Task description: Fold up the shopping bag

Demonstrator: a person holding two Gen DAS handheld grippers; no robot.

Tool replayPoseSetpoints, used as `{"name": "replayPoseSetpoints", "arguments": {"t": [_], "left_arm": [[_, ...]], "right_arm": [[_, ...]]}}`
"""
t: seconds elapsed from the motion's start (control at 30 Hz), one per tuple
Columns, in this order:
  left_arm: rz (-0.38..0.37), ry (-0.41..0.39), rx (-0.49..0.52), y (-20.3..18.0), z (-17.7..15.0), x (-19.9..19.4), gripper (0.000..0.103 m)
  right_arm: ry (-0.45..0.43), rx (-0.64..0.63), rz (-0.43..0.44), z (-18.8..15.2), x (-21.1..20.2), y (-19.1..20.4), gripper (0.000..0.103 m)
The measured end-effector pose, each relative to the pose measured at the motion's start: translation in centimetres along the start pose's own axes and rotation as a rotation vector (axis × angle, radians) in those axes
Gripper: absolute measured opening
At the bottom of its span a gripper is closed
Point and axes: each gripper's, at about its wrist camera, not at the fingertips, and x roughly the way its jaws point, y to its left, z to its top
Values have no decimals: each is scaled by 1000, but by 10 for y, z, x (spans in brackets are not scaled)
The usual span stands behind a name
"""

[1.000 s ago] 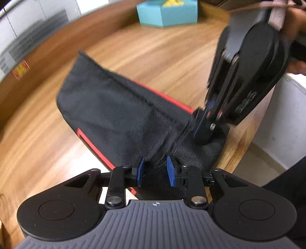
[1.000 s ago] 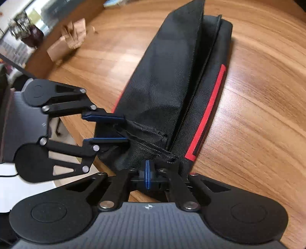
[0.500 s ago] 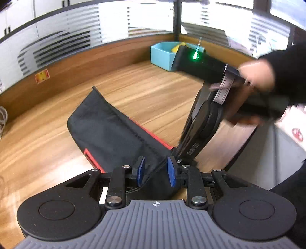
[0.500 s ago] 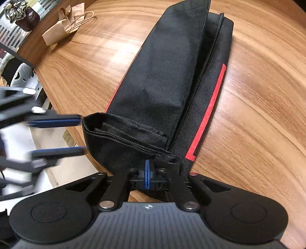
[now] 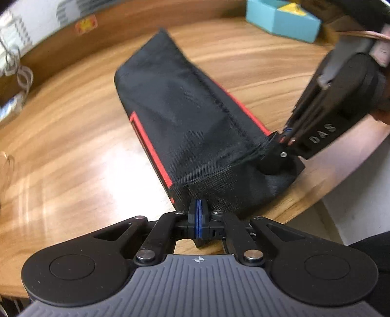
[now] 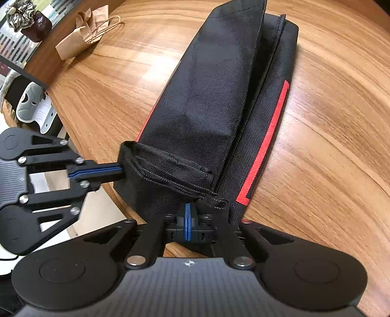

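Observation:
A black fabric shopping bag (image 5: 192,114) with red stripes lies folded into a long strip on the wooden table; it also shows in the right wrist view (image 6: 214,97). My left gripper (image 5: 198,207) is shut on the near left corner of the bag's open end; it appears in the right wrist view (image 6: 119,168) pinching that corner. My right gripper (image 6: 187,209) is shut on the other corner of the same end; in the left wrist view (image 5: 280,143) it pinches the hem at the right.
The wooden table (image 6: 329,170) ends in a curved edge just under both grippers. A teal box (image 5: 282,19) stands at the far side. A brown paper bag (image 6: 82,36) and a dark pot (image 6: 31,22) sit at the far left.
My left gripper was open and drew back from the bag; now it has returned and shut on the bag's left corner. The right gripper has stayed shut on its corner.

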Motion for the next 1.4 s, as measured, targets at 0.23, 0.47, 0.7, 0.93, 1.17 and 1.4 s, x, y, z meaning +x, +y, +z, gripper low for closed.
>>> {"name": "replayPoseSetpoints", "arguments": {"t": [0.23,0.47,0.7,0.93,1.17,1.4], "left_arm": [[125,25,26,-11,8,8,0],[35,-9,56,-18,14,-6,0],[21,-1,49,-16,11,28,0],[-33,-4,85,-5,14,35,0],[-56,14,166,-22,10,21,0],[-175,71,250,-17,-2,12,0]], "right_arm": [[-17,27,7,-3,2,0,0],[-24,47,20,-5,4,-1,0],[-18,60,49,-4,5,-6,0],[-109,-126,33,-20,1,6,0],[-184,-223,67,-42,-13,30,46],[-263,-517,-170,-84,-10,89,44]]}}
